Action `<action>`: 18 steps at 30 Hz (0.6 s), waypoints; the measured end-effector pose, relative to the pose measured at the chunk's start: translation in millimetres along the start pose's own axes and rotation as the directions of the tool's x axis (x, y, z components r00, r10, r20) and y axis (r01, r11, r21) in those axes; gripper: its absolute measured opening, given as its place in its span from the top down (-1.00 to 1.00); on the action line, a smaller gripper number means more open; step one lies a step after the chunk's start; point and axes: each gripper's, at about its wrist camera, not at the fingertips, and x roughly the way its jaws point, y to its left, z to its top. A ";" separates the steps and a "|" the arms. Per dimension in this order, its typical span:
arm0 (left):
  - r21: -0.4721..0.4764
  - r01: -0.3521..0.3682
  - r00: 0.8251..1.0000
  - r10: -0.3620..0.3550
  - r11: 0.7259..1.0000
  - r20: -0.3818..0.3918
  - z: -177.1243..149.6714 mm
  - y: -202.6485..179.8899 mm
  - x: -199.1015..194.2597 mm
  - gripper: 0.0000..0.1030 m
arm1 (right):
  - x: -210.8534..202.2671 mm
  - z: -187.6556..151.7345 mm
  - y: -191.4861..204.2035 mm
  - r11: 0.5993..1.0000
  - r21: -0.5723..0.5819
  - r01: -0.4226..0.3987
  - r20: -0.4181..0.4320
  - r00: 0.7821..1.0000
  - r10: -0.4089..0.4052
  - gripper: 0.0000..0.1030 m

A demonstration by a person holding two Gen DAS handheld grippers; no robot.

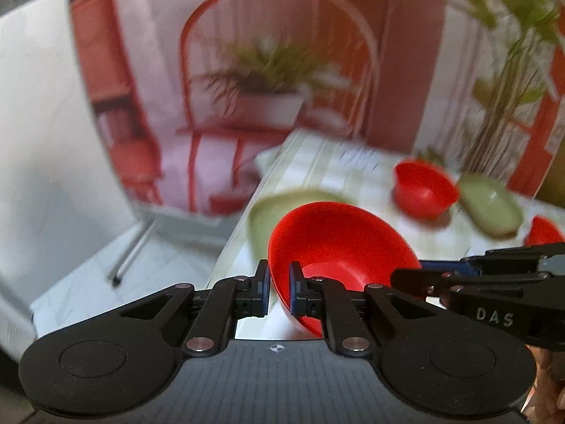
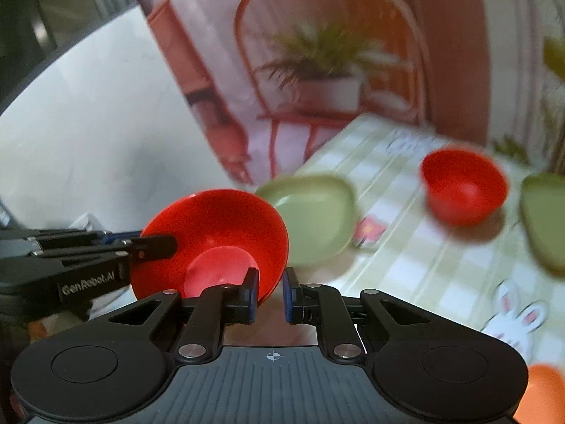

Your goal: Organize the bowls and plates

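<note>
Left wrist: left gripper clamping tilted red bowl.

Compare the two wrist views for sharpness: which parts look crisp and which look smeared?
Left wrist view: the left gripper and the held red bowl are crisp; the table's green plate and the backdrop are smeared. Right wrist view: the right gripper is sharp, while the far red bowl and tablecloth blur, edges bending with fisheye distortion.
</note>
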 end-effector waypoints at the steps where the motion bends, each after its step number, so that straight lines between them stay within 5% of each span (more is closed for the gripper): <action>1: 0.003 0.010 1.000 -0.010 1.000 0.013 6.6 -5.3 -0.8 0.77 | -5.5 7.0 -5.6 1.000 0.009 0.008 0.015 1.000 -0.009 0.74; 12: 0.082 0.137 0.981 -0.147 0.987 0.125 93.7 -66.1 16.6 0.77 | -42.1 76.5 -70.3 0.990 0.091 0.103 0.134 0.984 -0.115 0.74; 18: 0.056 0.211 0.970 -0.216 0.976 0.112 123.1 -85.0 57.2 0.77 | -36.9 102.9 -105.5 0.978 0.080 0.191 0.140 0.970 -0.201 0.74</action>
